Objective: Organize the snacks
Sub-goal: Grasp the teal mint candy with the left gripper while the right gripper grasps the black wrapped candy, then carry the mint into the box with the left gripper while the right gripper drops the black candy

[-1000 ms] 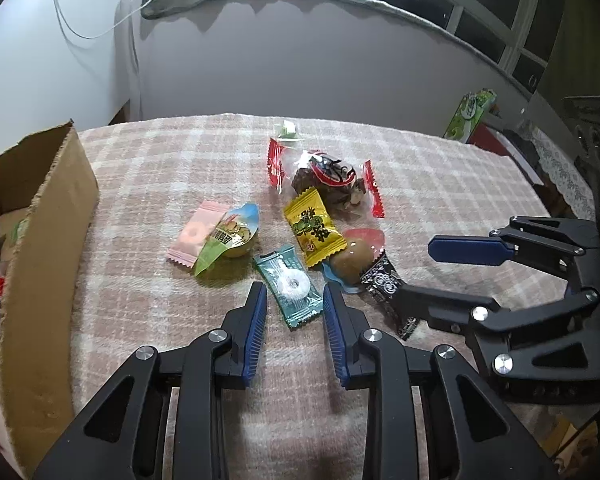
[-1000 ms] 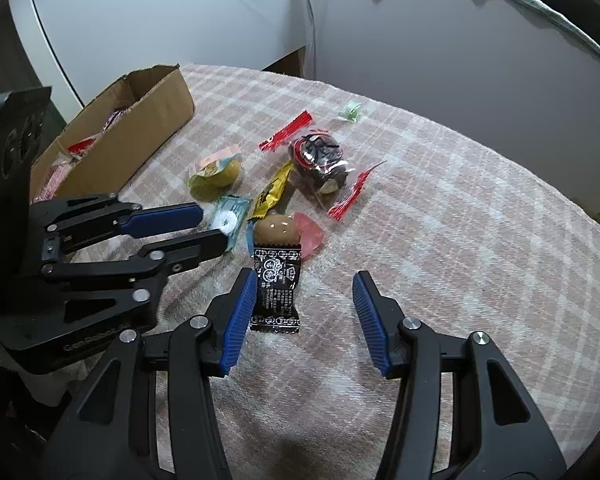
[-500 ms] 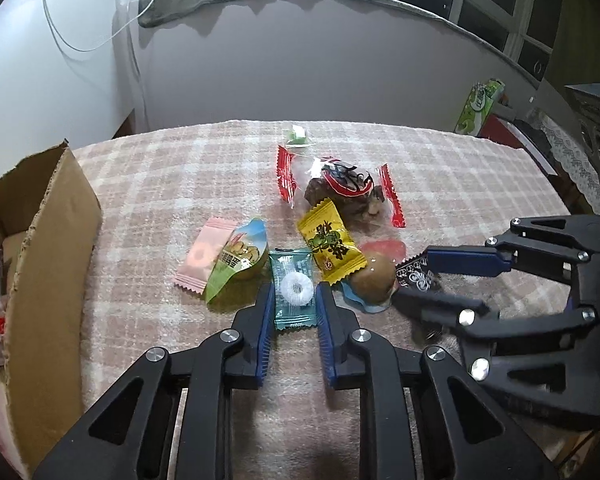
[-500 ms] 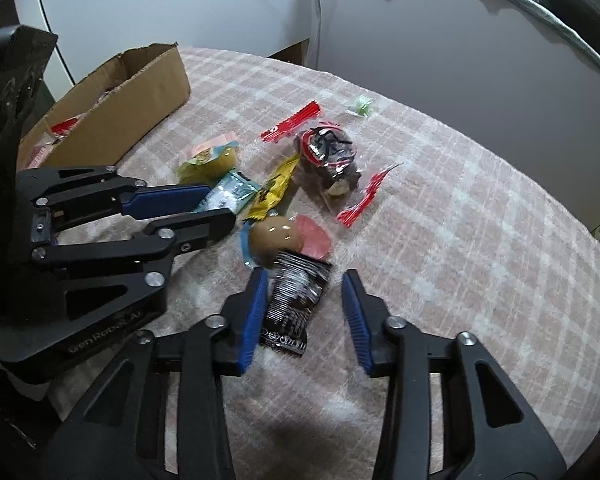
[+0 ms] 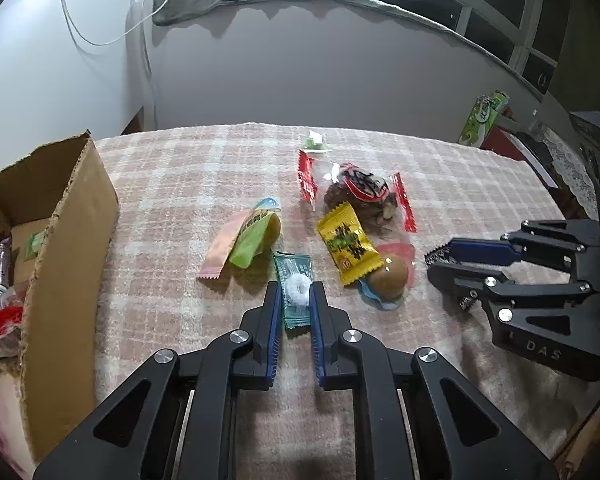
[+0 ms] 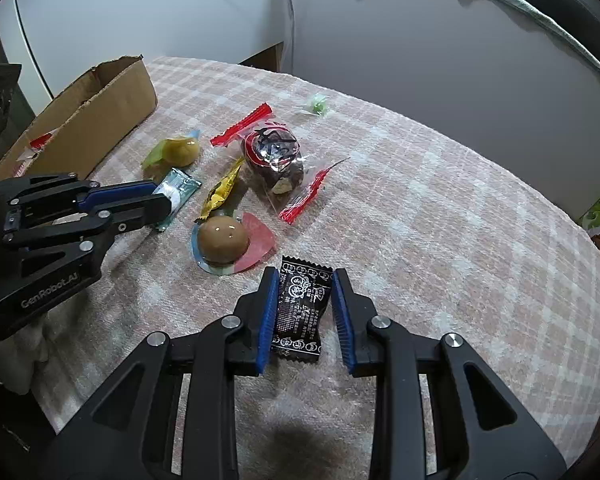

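My left gripper (image 5: 295,296) is shut on a teal mint packet (image 5: 296,288) with a white ring candy, low over the checked cloth; it also shows in the right wrist view (image 6: 160,200). My right gripper (image 6: 303,284) is shut on a black snack packet (image 6: 300,308), whose edge shows in the left wrist view (image 5: 438,254). A cardboard box (image 5: 60,248) with several snacks inside stands at the left.
Loose on the cloth: a yellow packet (image 5: 346,244), a brown jelly cup (image 5: 390,276), a green-lidded jelly cup (image 5: 254,234), a pink wrapper (image 5: 222,248), a clear red-edged bag (image 5: 356,196), a small green candy (image 5: 314,142). A green box (image 5: 484,114) stands beyond the table.
Both grippers have moved forward and closed: the left onto the teal mint packet, the right onto the black packet, which has shifted away from the brown jelly cup.
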{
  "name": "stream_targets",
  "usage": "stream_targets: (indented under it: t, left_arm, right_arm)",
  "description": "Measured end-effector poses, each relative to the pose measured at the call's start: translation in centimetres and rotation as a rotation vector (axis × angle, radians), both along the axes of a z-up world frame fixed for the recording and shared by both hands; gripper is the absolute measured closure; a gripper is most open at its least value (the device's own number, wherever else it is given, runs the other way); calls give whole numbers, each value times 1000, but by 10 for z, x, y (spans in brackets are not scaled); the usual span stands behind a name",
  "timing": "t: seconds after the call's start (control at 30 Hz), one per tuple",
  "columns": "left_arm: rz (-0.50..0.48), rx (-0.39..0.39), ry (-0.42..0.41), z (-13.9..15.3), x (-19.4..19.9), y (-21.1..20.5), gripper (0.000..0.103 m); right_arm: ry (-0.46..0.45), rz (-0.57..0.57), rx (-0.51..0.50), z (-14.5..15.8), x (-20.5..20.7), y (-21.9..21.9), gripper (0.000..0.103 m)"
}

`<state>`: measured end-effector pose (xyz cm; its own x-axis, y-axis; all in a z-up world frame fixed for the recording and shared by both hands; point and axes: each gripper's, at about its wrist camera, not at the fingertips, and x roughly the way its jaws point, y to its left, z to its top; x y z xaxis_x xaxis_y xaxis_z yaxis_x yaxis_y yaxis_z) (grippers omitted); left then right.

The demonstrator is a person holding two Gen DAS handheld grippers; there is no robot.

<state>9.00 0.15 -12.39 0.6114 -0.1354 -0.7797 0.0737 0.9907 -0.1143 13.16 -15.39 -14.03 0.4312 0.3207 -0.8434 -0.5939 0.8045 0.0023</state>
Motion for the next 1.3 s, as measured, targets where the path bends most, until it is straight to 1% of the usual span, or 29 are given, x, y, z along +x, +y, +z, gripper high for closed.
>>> stream_targets:
  t: [0.07, 0.13, 0.23, 0.33, 0.37, 0.4, 0.63, 0.67, 0.73, 0.77, 0.87, 0.9, 1.0, 1.07, 1.17, 1.27, 1.3]
  left_arm:
    - [-20, 6, 13, -1, 0, -2, 91]
    - [-12, 9, 19, -1, 2, -2, 87]
    - [-18, 21, 22, -1, 4, -6, 84]
    - [-46, 84, 0, -3, 4, -16, 84]
    - [-48, 89, -4, -3, 4, -17, 84]
    - [-45, 85, -6, -3, 4, -16, 89]
    - [-33, 22, -8, 2, -1, -9, 93]
    - [-36, 32, -5, 1, -1, -10, 93]
    - [-43, 48, 1, -2, 0, -11, 91]
    - [-41, 45, 9, -2, 1, -10, 88]
    - [-37, 39, 15, -2, 2, -10, 83]
    - [-34, 48, 12, -2, 2, -11, 78]
    - [-48, 109, 6, -3, -1, -20, 76]
    - [-74, 166, -11, -3, -4, -29, 76]
    - [-104, 191, -22, -3, -5, -31, 81]
    - [-96, 160, -19, -1, -5, -27, 81]
    - [-80, 131, -18, 1, -6, -23, 81]
  right_arm:
    - [0, -3, -1, 0, -2, 0, 75]
    - [2, -5, -1, 1, -2, 0, 75]
    - [3, -6, -3, 1, -2, 0, 75]
    - [5, -7, -6, 1, -3, -1, 75]
    - [4, -8, -5, 1, -3, -1, 75]
    - [4, -9, -4, 1, -3, -1, 75]
    - [10, -30, 23, 2, -6, -7, 75]
    - [10, -32, 25, 2, -5, -7, 75]
    - [12, -34, 26, 1, -5, -7, 75]
    - [10, -32, 24, 1, -6, -7, 75]
    - [13, -28, 25, 2, -6, -7, 75]
    - [13, -27, 25, 2, -6, -7, 75]
    - [13, -29, 27, 2, -6, -7, 75]
    - [16, -30, 31, 2, -6, -8, 75]
    - [19, -31, 35, 2, -6, -8, 75]
    - [19, -34, 38, 2, -6, -9, 75]
    - [19, -36, 40, 2, -6, -9, 75]
